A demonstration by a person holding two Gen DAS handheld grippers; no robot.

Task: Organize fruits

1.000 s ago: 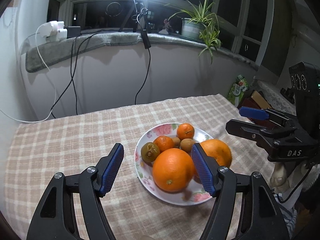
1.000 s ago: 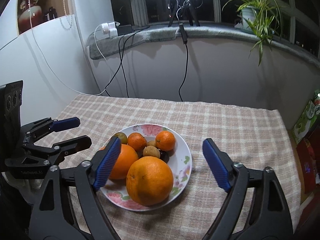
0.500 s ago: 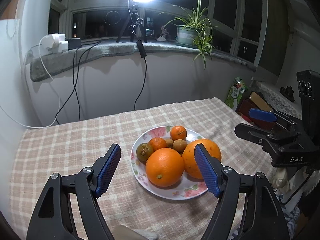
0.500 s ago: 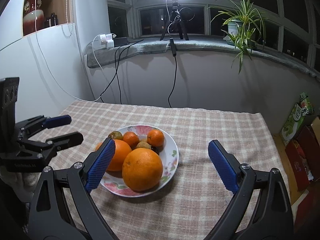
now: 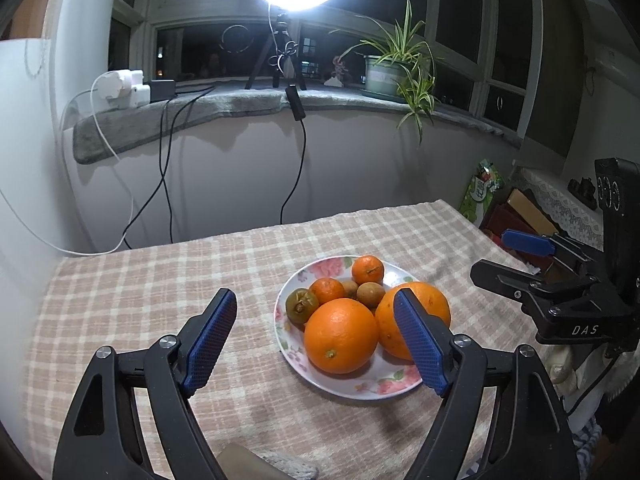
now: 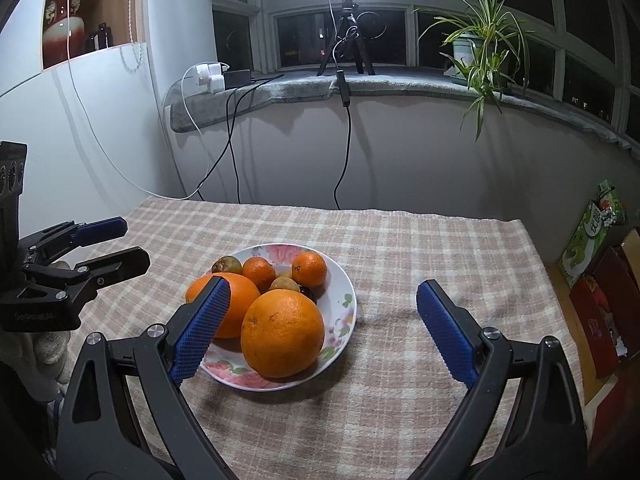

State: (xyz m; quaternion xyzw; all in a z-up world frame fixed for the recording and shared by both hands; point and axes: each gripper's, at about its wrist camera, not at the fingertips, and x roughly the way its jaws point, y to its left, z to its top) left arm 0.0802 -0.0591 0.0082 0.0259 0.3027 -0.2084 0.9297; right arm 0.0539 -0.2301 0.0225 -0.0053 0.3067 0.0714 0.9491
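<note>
All fruit sits piled on the white floral-rimmed ceramic plate [image 5: 352, 390] near the middle of the beige-and-white checked tablecloth [image 5: 160, 280]: two large round oranges, the front orange [image 5: 340, 335] and the second orange [image 5: 424, 312] touching it at its side, plus two small mandarins [image 5: 367, 269], a greenish-brown wrinkled fruit [image 5: 301, 305] and small tan round fruits [image 5: 370, 294] behind them. Nothing loose on the cloth

Left gripper [image 5: 316, 338] – black frame, blue textured pads – hangs short of the plate; jaws have just been opening, now wide, nothing between them, nothing held. Right gripper [image 6: 322, 326] likewise spread wide and empty, hovering on the near side of the plate; from its view one pad overlaps the second orange, but contact can't be confirmed, looks clear of it

Step, as I judge: either the last fruit is placed and both tongs sit clear, or a pick is being set up; frames don't settle which. If sorting continues, next move calls for lowering one open gripper around the front orange, pads on opposite sides at its widest part, closing gently – round smooth skin could roll or nudge the neighbours off the shallow rim
</note>
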